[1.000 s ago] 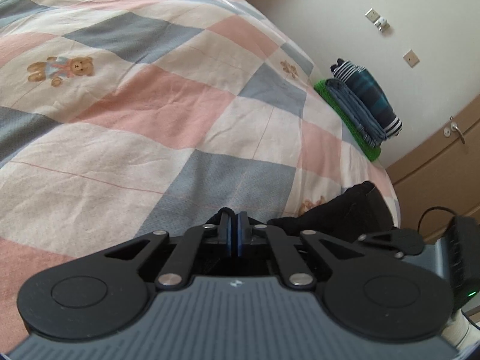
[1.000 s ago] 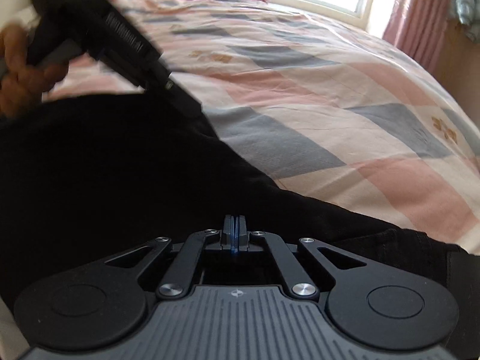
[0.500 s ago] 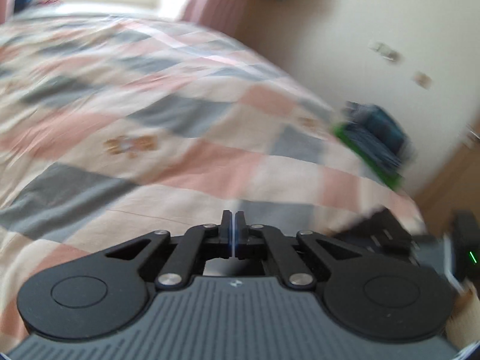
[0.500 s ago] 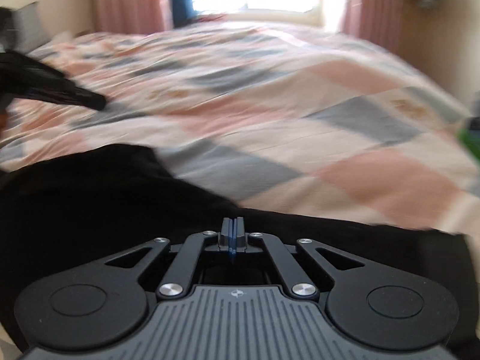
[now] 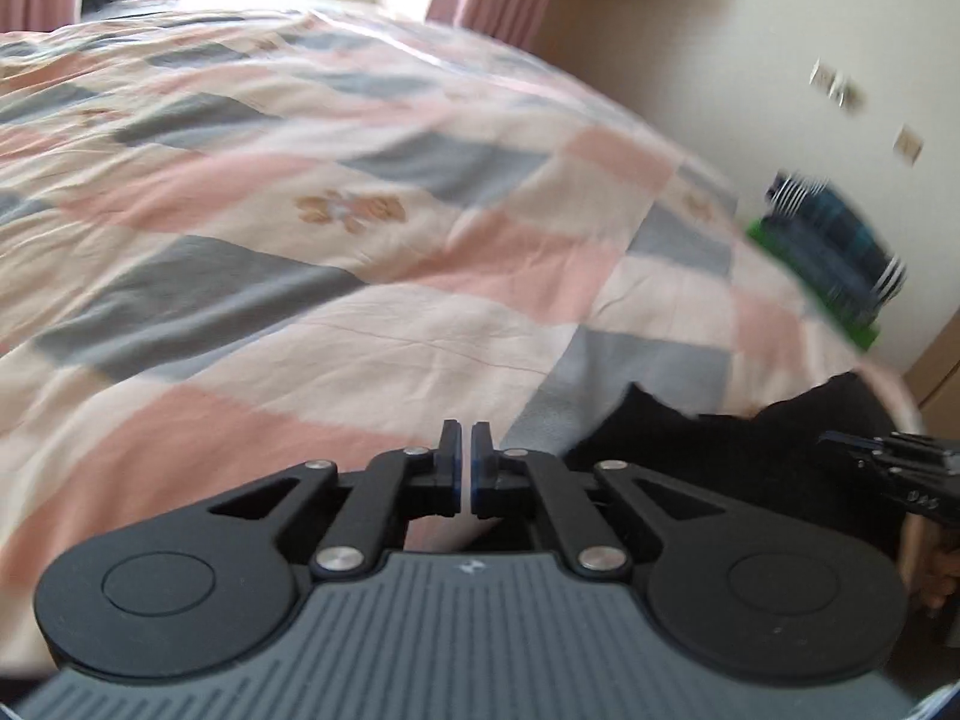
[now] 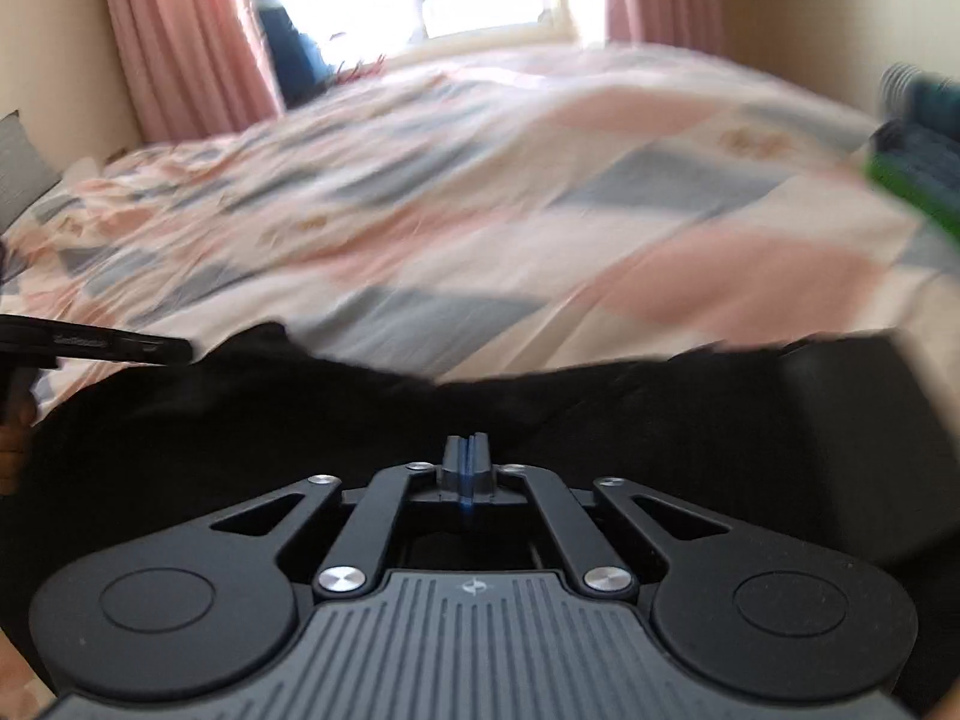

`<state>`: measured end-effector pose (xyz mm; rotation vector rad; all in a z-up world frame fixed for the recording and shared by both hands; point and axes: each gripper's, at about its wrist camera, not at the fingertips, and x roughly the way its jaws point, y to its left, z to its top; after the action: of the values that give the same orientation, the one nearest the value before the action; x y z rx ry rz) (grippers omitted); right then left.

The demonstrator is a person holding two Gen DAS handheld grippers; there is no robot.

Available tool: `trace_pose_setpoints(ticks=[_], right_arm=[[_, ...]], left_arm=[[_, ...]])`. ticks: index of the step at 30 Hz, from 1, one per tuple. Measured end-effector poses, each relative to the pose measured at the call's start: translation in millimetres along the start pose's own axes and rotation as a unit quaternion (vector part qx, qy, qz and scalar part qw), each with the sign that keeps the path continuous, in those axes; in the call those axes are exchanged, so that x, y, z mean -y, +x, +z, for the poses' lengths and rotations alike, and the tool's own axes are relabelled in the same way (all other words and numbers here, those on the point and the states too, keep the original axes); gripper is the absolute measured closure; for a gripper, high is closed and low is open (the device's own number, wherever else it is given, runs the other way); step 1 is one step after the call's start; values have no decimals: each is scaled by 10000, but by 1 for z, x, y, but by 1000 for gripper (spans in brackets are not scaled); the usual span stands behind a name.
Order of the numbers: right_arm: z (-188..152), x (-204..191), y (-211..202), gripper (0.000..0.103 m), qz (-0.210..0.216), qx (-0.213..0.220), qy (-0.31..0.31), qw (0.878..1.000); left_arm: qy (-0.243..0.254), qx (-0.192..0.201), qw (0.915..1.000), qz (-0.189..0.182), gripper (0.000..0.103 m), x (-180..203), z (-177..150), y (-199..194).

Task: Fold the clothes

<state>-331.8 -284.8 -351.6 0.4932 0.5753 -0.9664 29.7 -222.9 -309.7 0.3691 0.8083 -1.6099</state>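
A black garment (image 6: 240,420) lies spread at the near edge of the checked quilt (image 5: 300,240). In the left wrist view it (image 5: 720,450) lies low on the right. My right gripper (image 6: 465,450) hovers just over the cloth. Its jaws are starting to open, though the pads still look together, and I see no cloth between them. My left gripper (image 5: 462,438) is shut and empty, over bare quilt to the left of the garment. Each gripper shows in the other's view: the right gripper (image 5: 900,468) at the edge, the left gripper (image 6: 90,348) beside the garment's left end.
A stack of folded clothes (image 5: 834,252) on a green piece sits at the bed's right edge by the wall, also blurred in the right wrist view (image 6: 918,138). Pink curtains (image 6: 180,42) and a window lie beyond the bed. A wooden door stands at the far right.
The left gripper has pulled off the black garment to the left, and its view has swung up towards the window. The right view has rolled level and tilted up. Both are blurred by motion.
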Motion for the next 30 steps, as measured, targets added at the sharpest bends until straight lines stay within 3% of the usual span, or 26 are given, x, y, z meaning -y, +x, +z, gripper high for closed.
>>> trace_pose_setpoints(ticks=[1,5,7,8,11,15,17,21,25,28,30], right_arm=[[-2,-4,-12,84,-70,142,-128,9998],[-29,-15,-55,76,311,496,-190,9981],[-49,-16,-63,74,149,473,-280,9984],[-59,-17,-66,68,29,448,-332,9984],[-85,-11,-69,75,-311,377,-393,9980],[-87,-15,-94,72,-832,495,-157,9952],[-89,-21,-105,68,-601,684,-20,9958],[-105,-39,-94,60,-321,541,-64,9980],[-122,-49,-84,60,-638,343,68,9974],[-124,-53,-106,60,-595,384,426,9966],[-127,-58,-126,60,-454,559,618,9955]], left_arm=[[114,133,9998,15,103,6,-10,-24],[186,344,9991,181,95,23,-71,-91],[-147,272,9979,564,92,16,-103,-104],[-428,154,9953,851,93,6,-117,-106],[-1294,161,9842,1200,100,-24,-152,-123],[-1632,473,9746,1462,95,-28,-165,-156],[-1704,550,9699,1649,81,-26,-169,-166],[-2039,542,9604,1819,81,-25,-179,-172],[-2335,583,9504,1969,76,-15,-187,-200],[-2397,579,9466,2078,72,1,-197,-222],[-2350,462,9412,2383,69,14,-200,-231]])
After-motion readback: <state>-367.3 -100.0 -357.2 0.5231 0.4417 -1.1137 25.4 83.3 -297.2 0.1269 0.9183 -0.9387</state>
